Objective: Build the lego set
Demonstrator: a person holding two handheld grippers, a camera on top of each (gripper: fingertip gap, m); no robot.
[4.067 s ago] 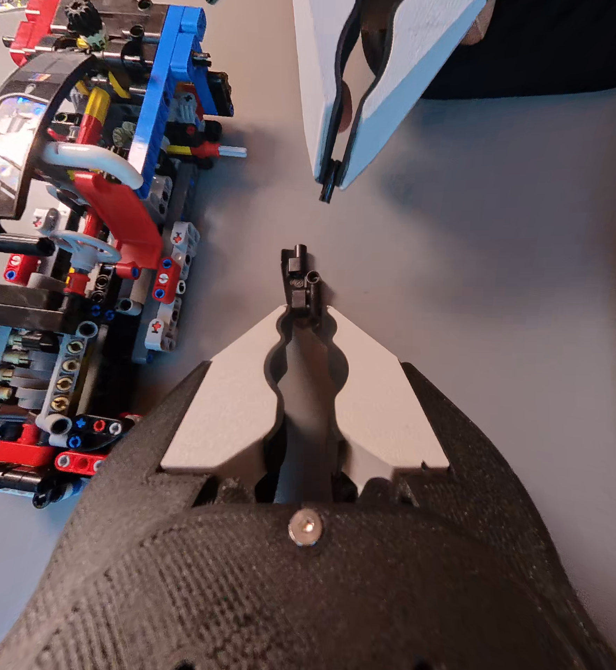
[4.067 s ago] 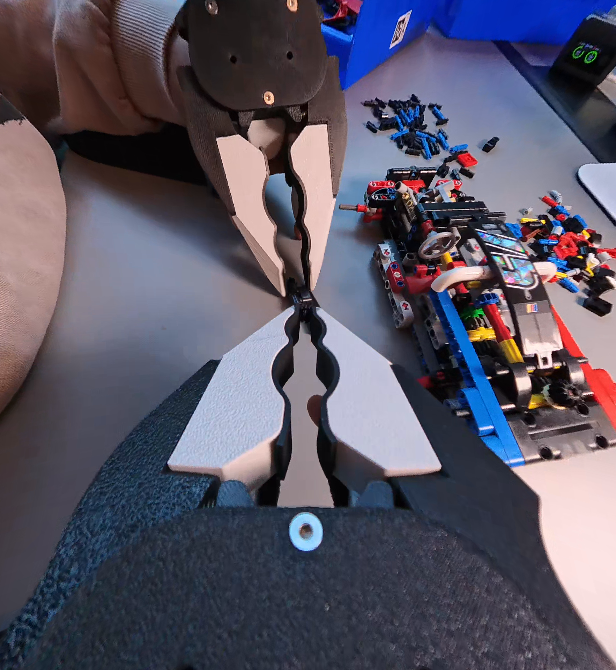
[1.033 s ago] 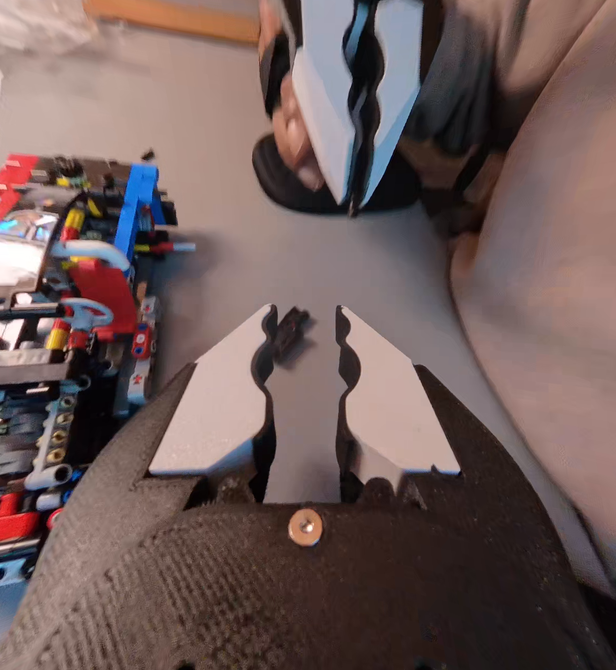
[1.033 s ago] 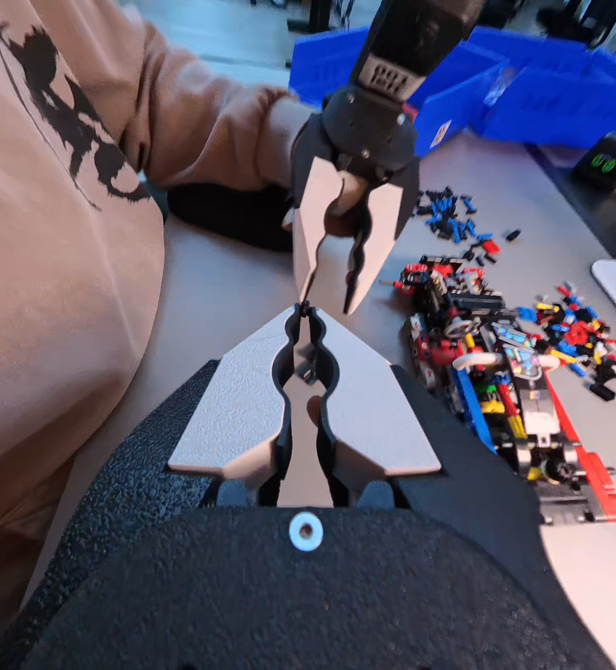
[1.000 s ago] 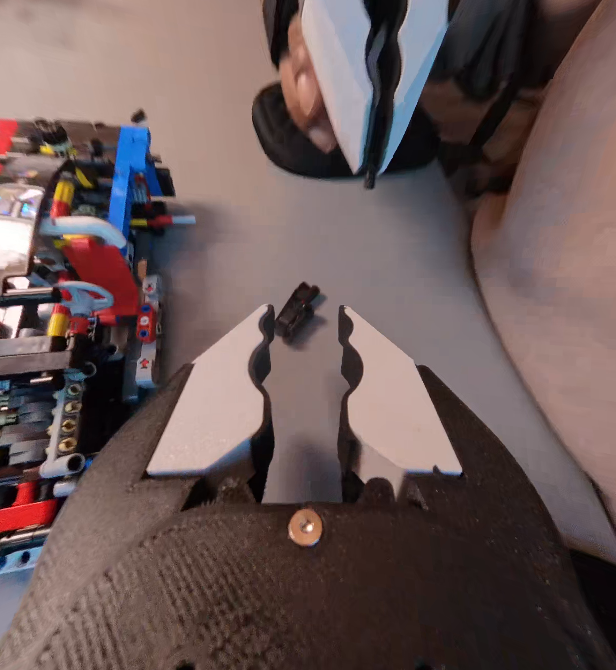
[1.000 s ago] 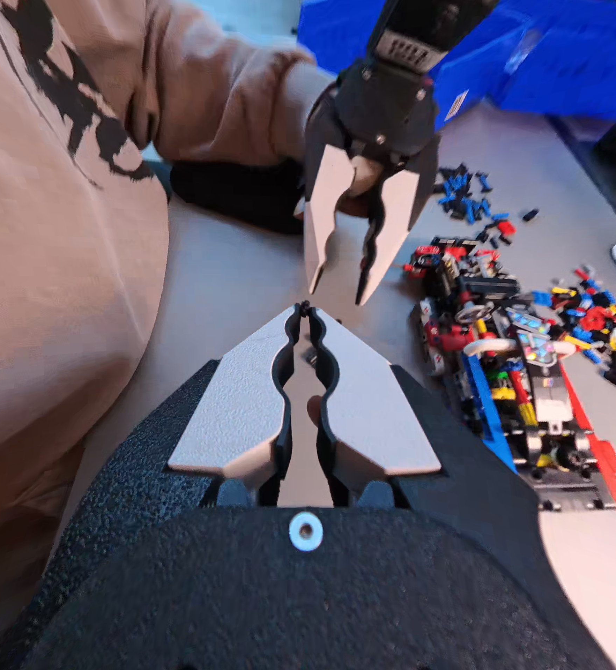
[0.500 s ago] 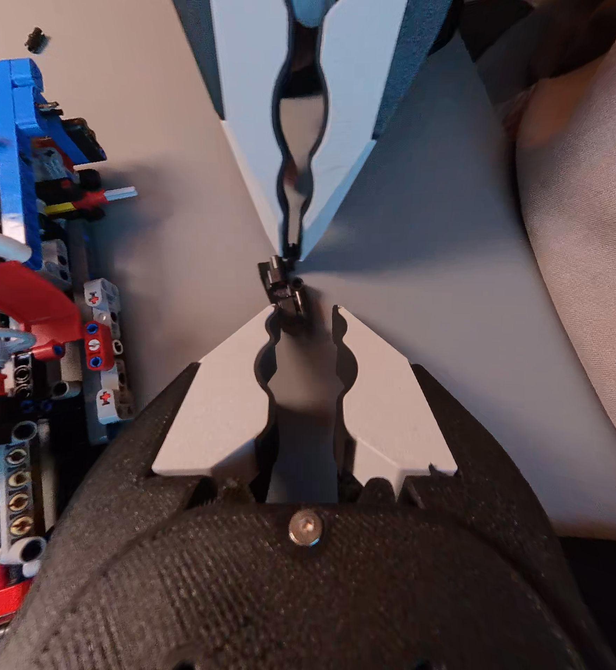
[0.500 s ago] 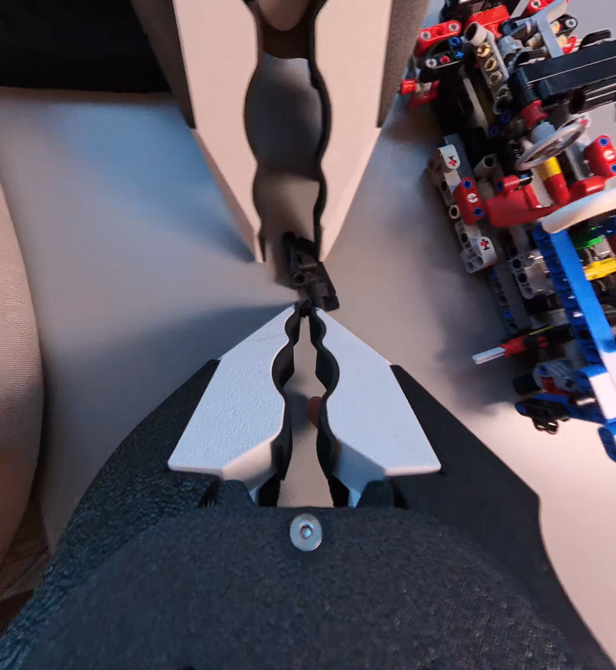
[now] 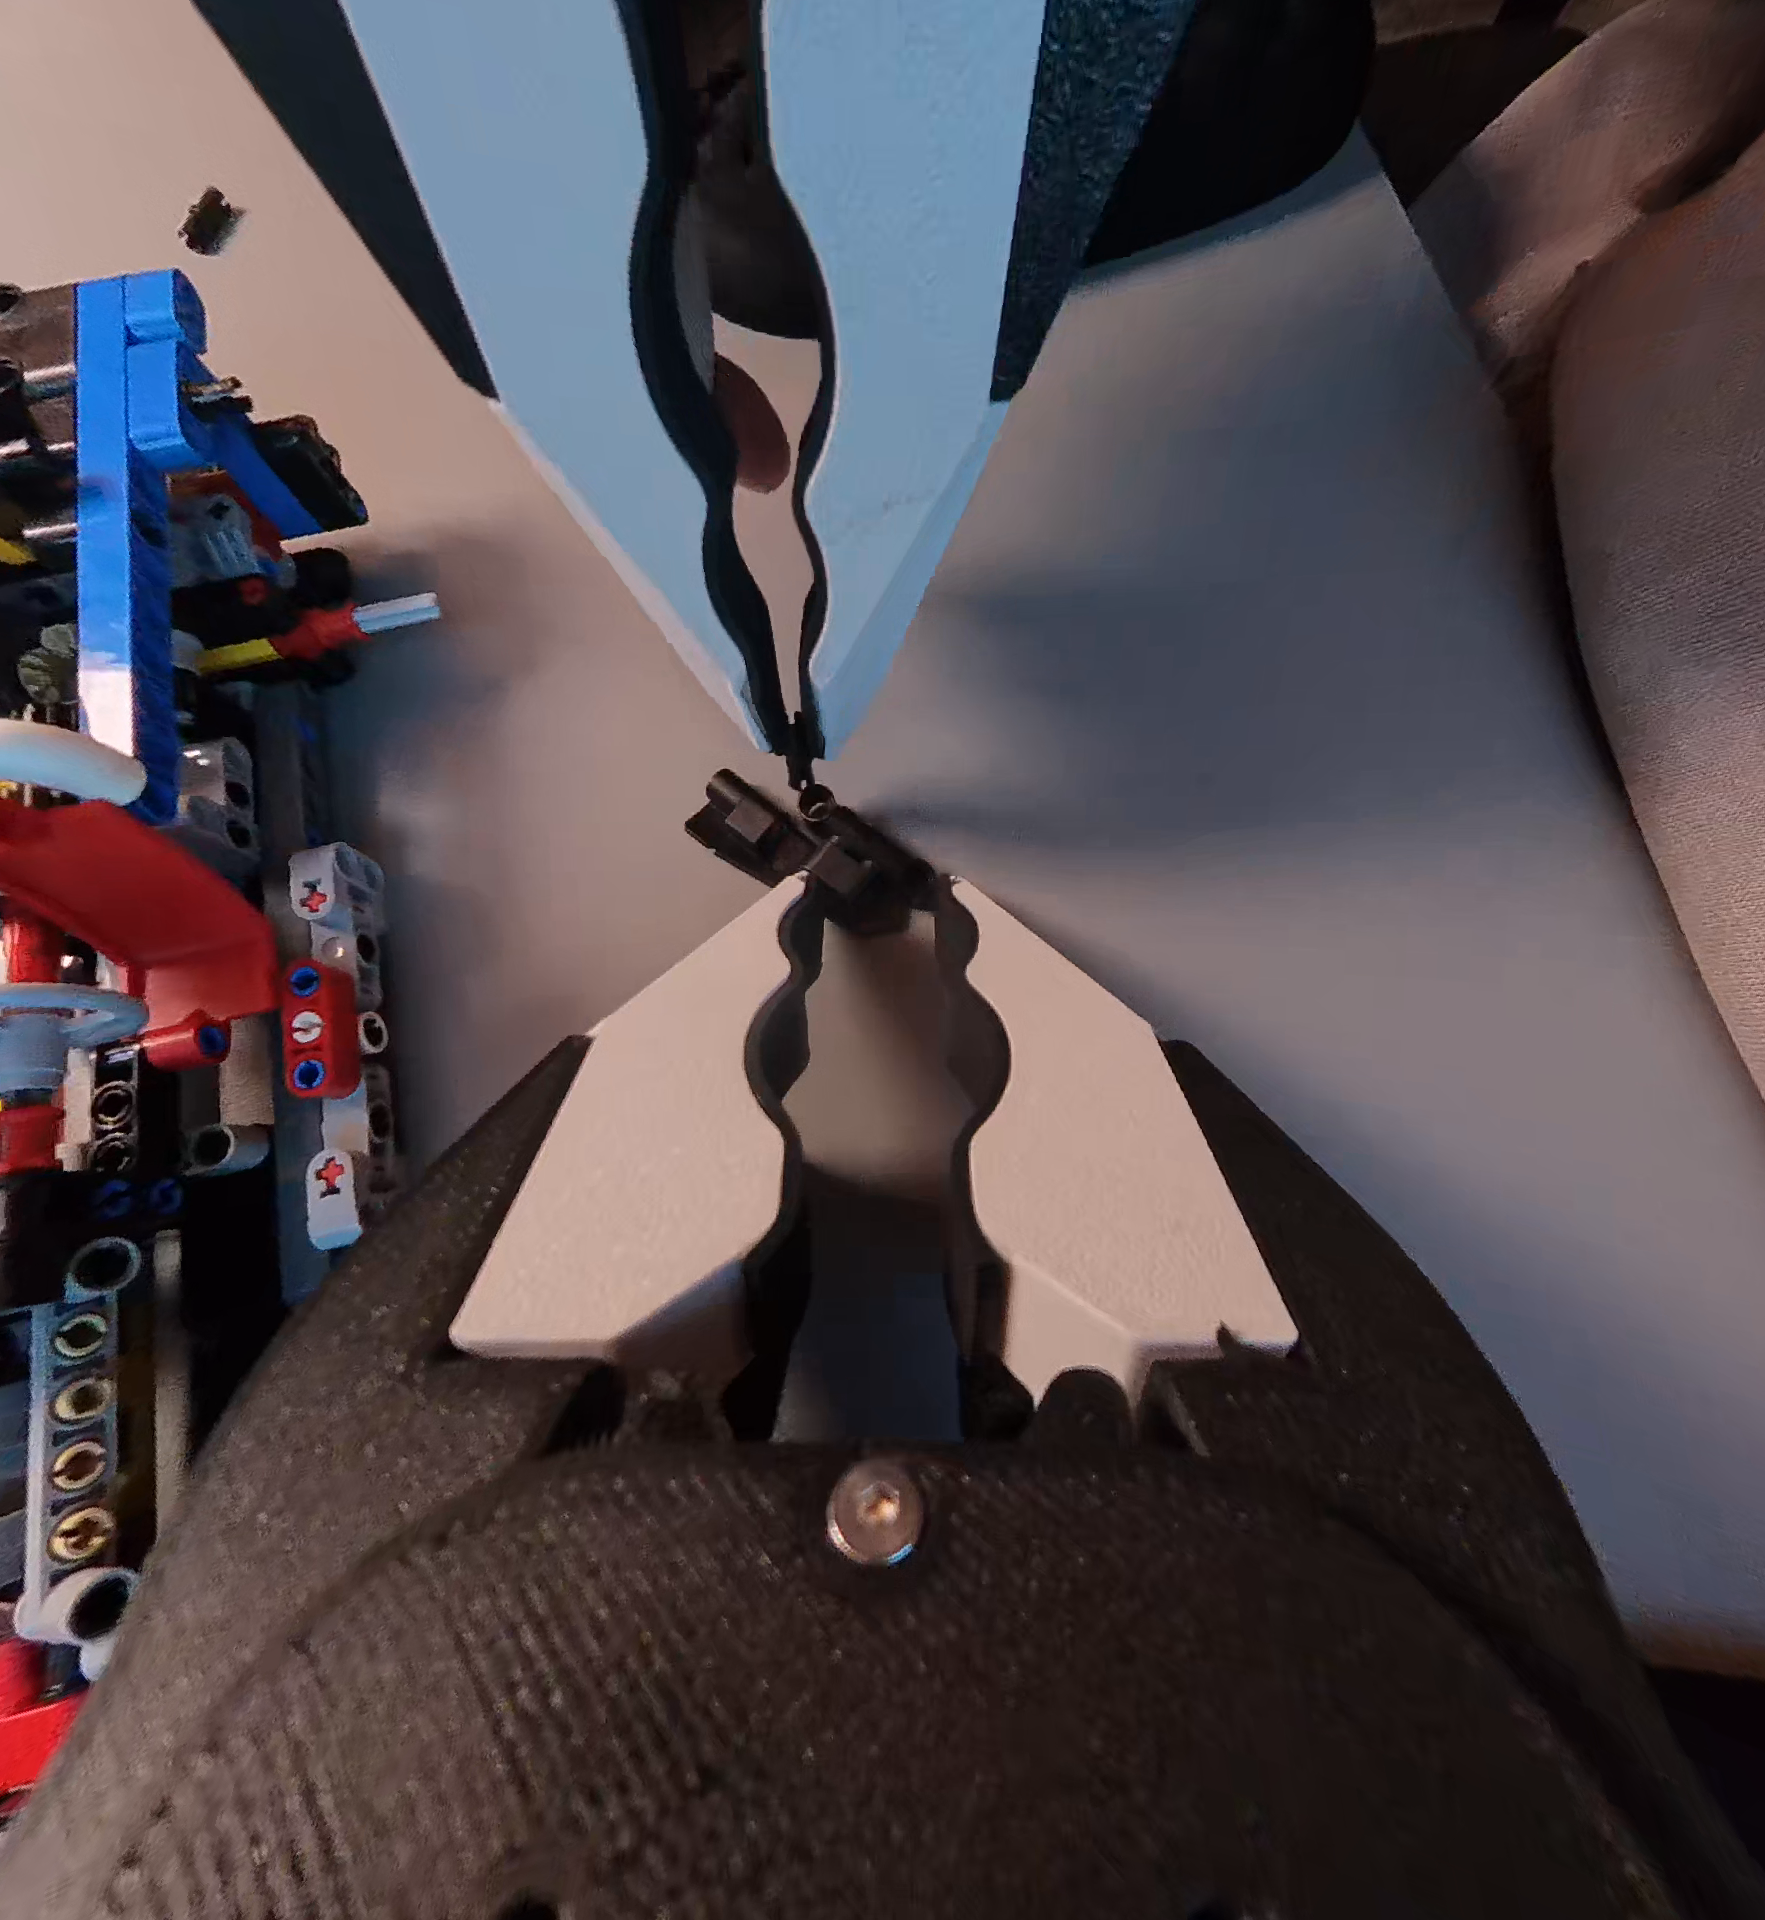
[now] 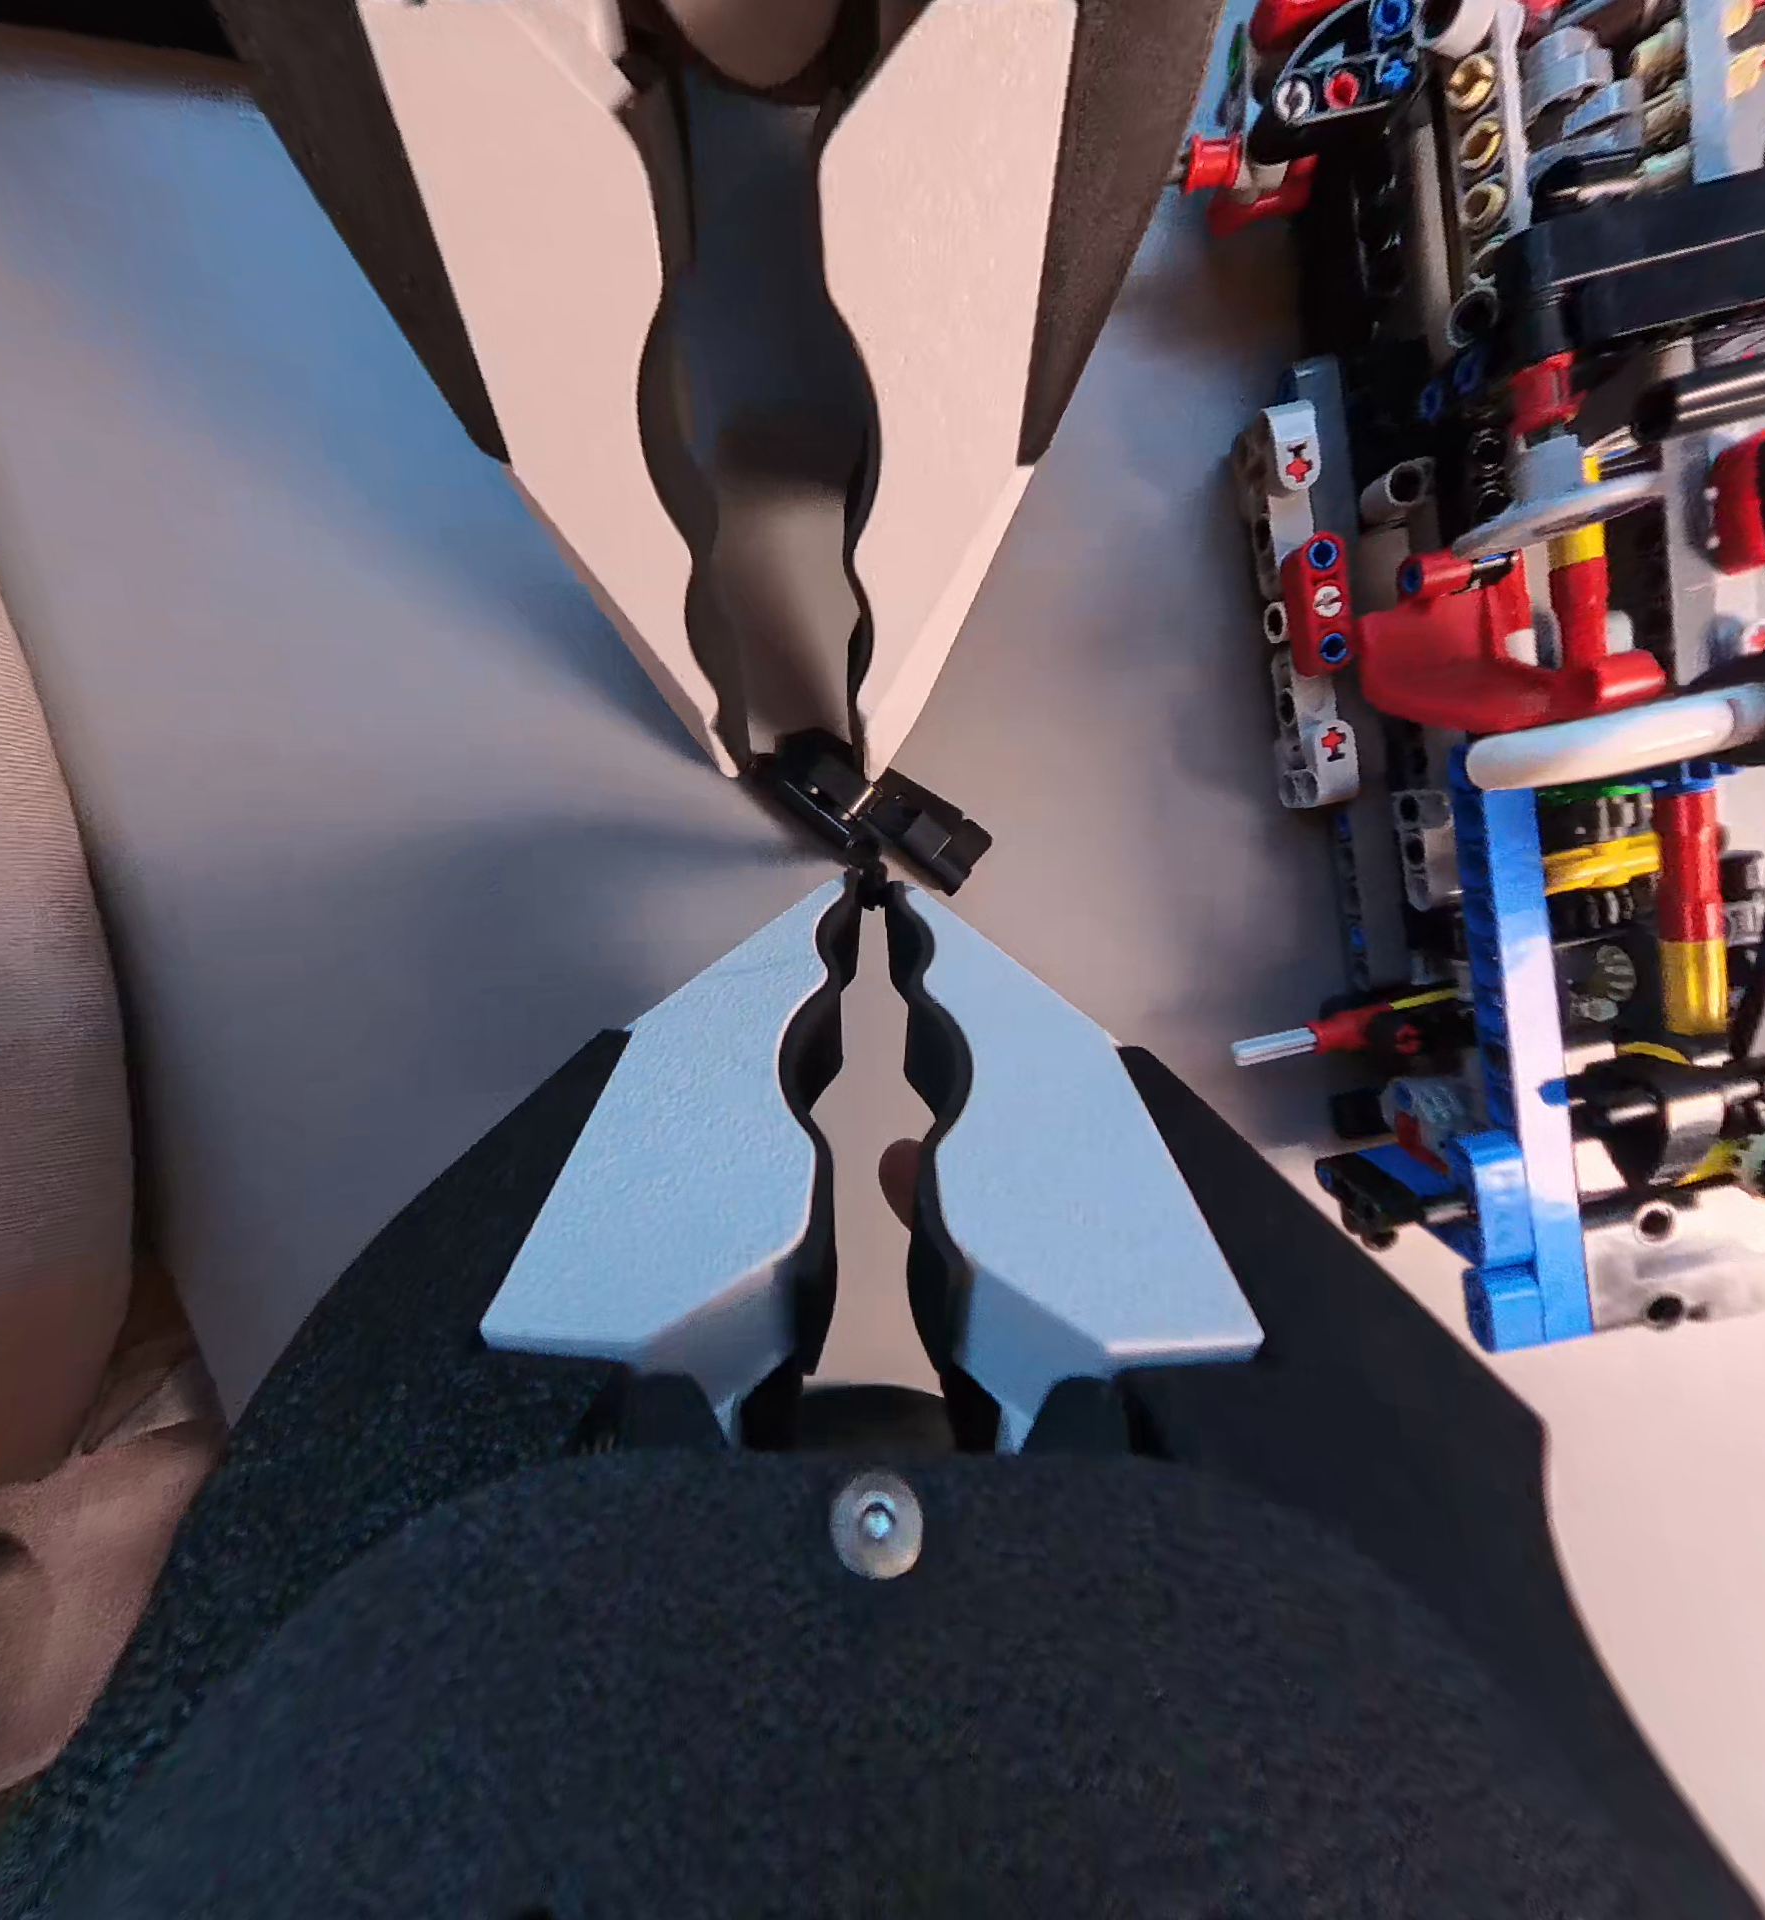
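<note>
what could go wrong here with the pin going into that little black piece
1. The right gripper pinches the small black pin only at its very tips, so a push could tilt or flick it away.
2. The left gripper grips one end of the black connector; side force may twist it loose.
3. A dropped part could roll against the lego car and hide among its beams.
</note>
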